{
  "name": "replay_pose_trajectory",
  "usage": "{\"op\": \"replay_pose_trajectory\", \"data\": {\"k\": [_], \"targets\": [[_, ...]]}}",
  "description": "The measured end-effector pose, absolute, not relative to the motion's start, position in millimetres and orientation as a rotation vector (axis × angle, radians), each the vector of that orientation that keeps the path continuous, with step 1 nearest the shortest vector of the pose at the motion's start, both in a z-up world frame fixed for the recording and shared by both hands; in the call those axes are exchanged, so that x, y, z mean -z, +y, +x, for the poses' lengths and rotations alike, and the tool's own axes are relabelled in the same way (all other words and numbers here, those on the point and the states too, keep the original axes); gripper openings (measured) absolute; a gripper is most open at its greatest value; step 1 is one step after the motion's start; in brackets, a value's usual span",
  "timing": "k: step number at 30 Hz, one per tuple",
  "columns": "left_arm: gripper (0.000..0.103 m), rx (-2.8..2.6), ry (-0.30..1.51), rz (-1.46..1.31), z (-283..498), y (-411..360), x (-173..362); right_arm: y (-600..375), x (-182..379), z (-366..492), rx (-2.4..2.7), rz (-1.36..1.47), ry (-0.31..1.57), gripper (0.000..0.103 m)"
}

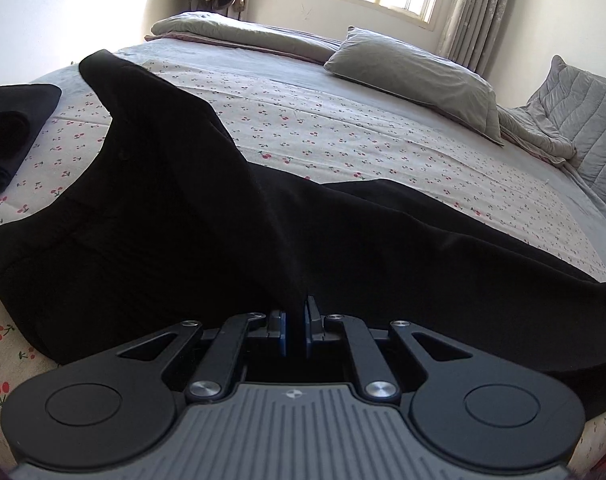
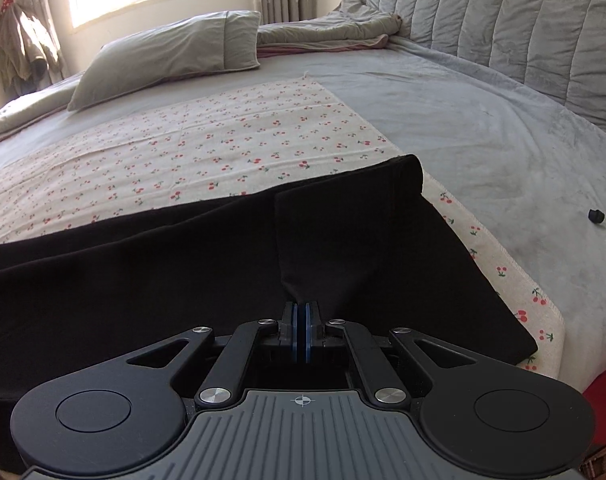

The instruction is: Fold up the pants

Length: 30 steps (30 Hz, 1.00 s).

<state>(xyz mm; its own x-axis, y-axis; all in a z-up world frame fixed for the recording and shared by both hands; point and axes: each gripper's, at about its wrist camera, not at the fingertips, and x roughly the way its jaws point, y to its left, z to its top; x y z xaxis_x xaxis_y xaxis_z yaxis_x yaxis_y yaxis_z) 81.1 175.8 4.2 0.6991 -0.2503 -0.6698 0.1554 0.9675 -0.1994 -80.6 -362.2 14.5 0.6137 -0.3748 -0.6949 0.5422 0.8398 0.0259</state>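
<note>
One pair of black pants [image 1: 183, 216] is lying across the cherry-print cloth [image 1: 323, 120] on the bed, with bare cloth stretching beyond toward the pillow [image 1: 419, 76]. The left gripper [image 1: 295, 320] is pinching a raised fold, jaws nearly closed; the right gripper [image 2: 301, 320] is clamping a leg edge. Another dark garment [image 1: 11, 128] is getting cut off at frame edge.

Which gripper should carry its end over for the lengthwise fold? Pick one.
Right, probably. The right gripper pinches the black pants near the light, free hem, with the cherry-print cloth ahead. The left gripper grips the bulkier waist end, better kept as anchor.
</note>
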Motion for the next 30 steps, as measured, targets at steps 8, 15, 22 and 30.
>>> {"op": "replay_pose_trajectory", "data": {"k": [8,15,22,30], "targets": [[0.013,0.238,0.875,-0.064,80,176,13,-361,11,-96,0.534,0.242,0.849,0.005],[0.056,0.344,0.825,0.062,61,153,0,-359,-9,-107,0.539,0.204,0.783,0.049],[0.090,0.554,0.739,0.168,45,102,-23,-361,-26,-79,0.513,0.155,0.757,0.063],[0.093,0.848,0.628,0.273,40,4,-16,-358,0,-25,0.524,-0.010,0.816,0.059]]}}
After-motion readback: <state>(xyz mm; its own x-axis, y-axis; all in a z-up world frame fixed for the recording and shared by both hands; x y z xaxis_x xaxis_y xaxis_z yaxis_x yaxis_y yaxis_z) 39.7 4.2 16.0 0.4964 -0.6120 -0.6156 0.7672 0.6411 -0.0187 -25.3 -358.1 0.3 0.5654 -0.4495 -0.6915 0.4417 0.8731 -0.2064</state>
